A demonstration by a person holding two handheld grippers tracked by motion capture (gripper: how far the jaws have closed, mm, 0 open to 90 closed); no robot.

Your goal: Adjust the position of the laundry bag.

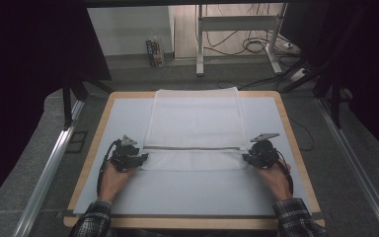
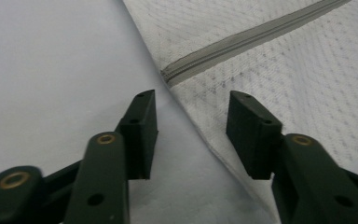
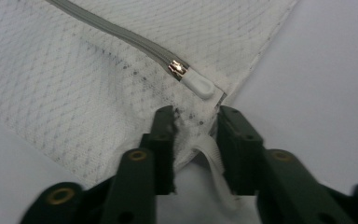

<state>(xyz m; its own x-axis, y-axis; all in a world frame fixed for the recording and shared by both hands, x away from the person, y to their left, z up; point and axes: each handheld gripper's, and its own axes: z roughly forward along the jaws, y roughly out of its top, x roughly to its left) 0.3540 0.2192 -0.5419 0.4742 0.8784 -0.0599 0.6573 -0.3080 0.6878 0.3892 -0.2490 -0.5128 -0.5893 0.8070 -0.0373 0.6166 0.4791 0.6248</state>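
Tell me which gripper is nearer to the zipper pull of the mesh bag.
Right. The right gripper sits at the corner just beside the zipper pull; the left gripper is at the mesh bag's opposite edge.

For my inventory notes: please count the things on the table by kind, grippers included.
White mesh bag with zipper: 1
Black grippers: 2, the left gripper and the right gripper
Pale table mat: 1
Total: 4

Left tool [image 1: 137, 159] jaws parted, low over table; right tool [image 1: 248, 158] jaws pinched nearly together, forearms stretched forward
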